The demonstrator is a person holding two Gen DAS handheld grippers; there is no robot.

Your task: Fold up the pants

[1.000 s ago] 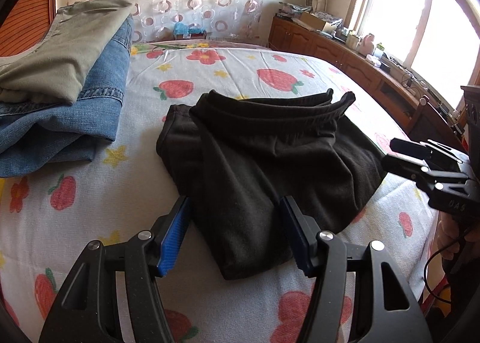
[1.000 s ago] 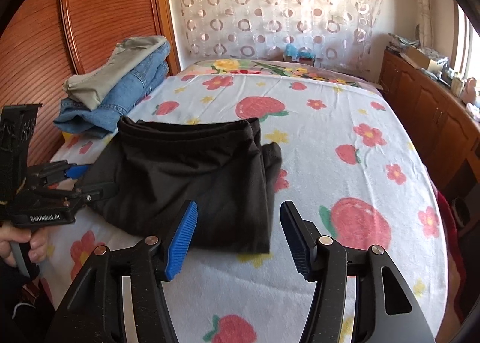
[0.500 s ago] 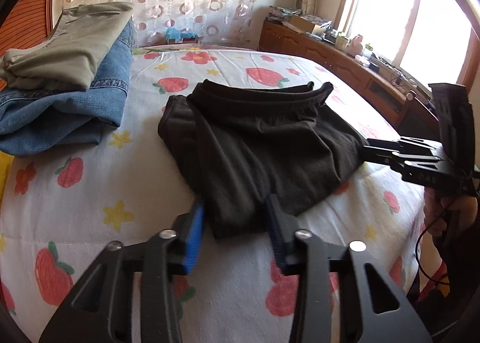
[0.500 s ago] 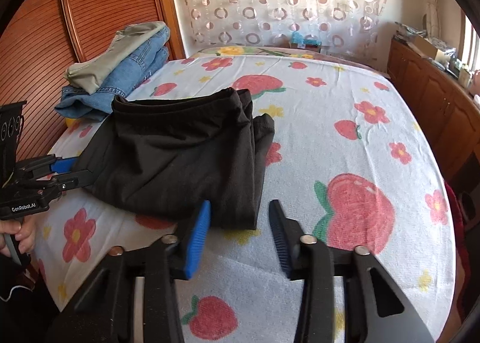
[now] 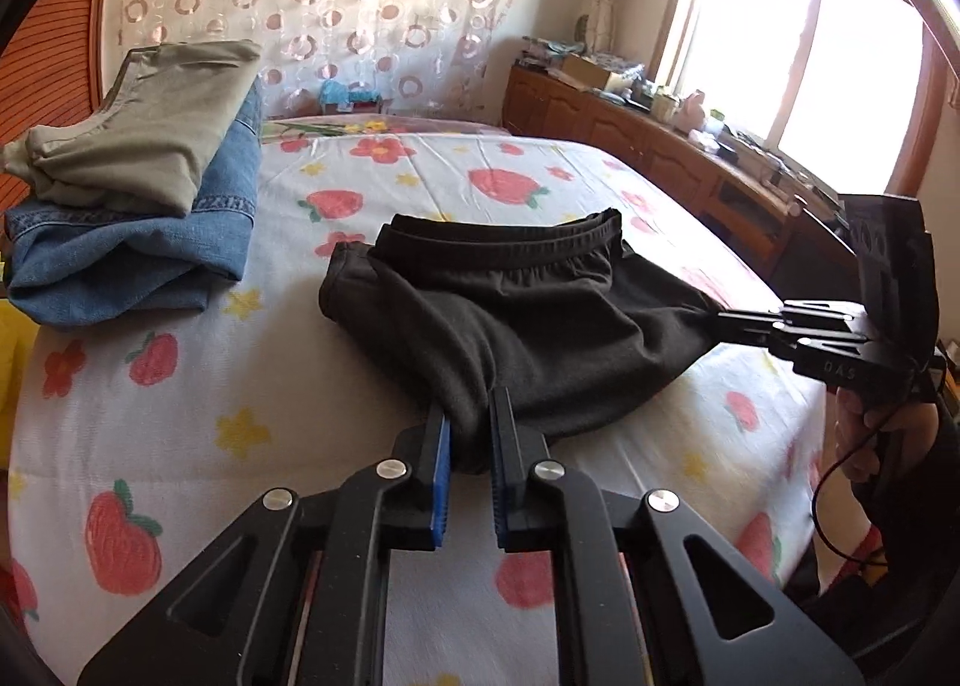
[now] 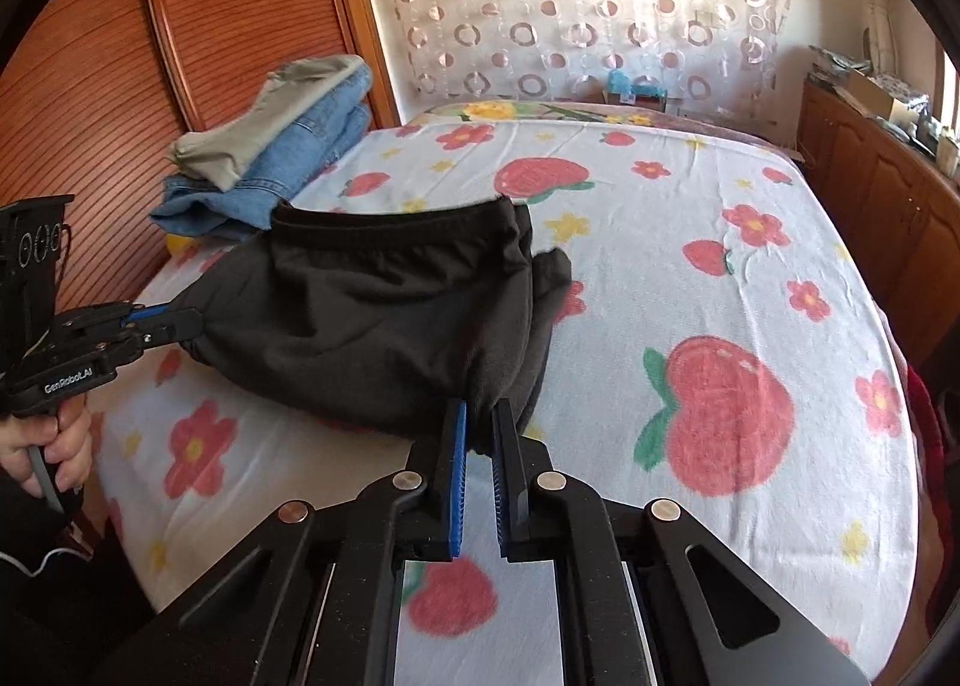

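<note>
Both sets of jaws just closed: left gripper (image 5: pixel 467 427) and right gripper (image 6: pixel 478 423) each pinching a near corner of the black pants (image 5: pixel 516 320) on the bed (image 5: pixel 198 386).

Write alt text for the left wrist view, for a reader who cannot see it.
The left gripper is shut on the near edge of the black pants lying on a bed with a strawberry-print sheet, while the right gripper pinches their right corner. Folded olive pants sit on folded jeans at far left.
</note>
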